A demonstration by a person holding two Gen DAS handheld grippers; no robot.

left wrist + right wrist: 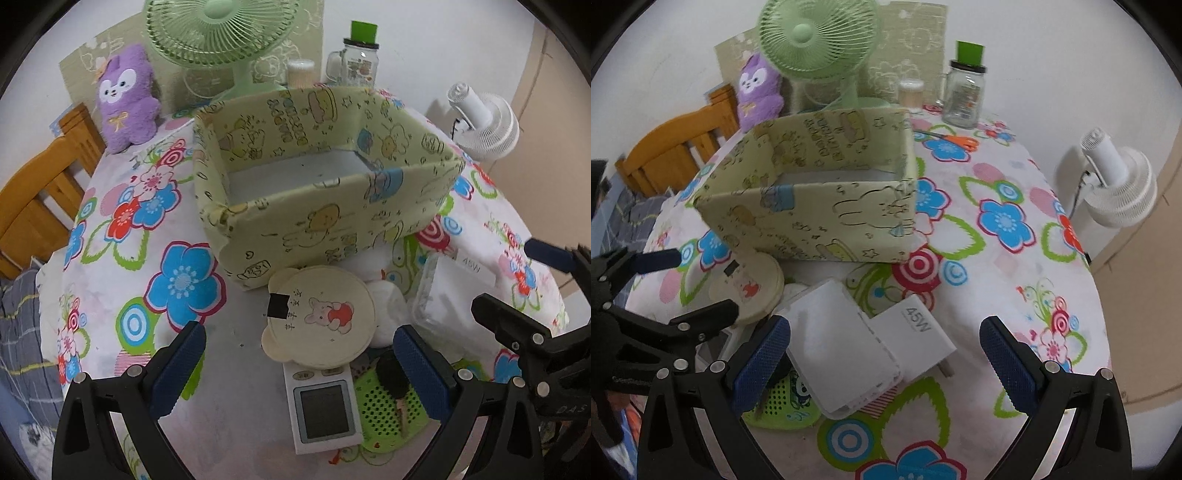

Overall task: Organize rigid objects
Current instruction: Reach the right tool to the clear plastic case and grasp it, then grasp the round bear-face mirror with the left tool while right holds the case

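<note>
A pale green cartoon-print storage box stands open and empty on the flowered table; it also shows in the right wrist view. In front of it lie a cream bear-shaped round mirror, a white digital scale, a black key on a green perforated tray, a clear plastic case and a white 45W charger. My left gripper is open, straddling the mirror and scale. My right gripper is open around the case and charger.
A green fan, purple plush, glass jar with green lid and toothpick pot stand behind the box. Orange scissors lie at the far right. A white fan and wooden chair flank the table.
</note>
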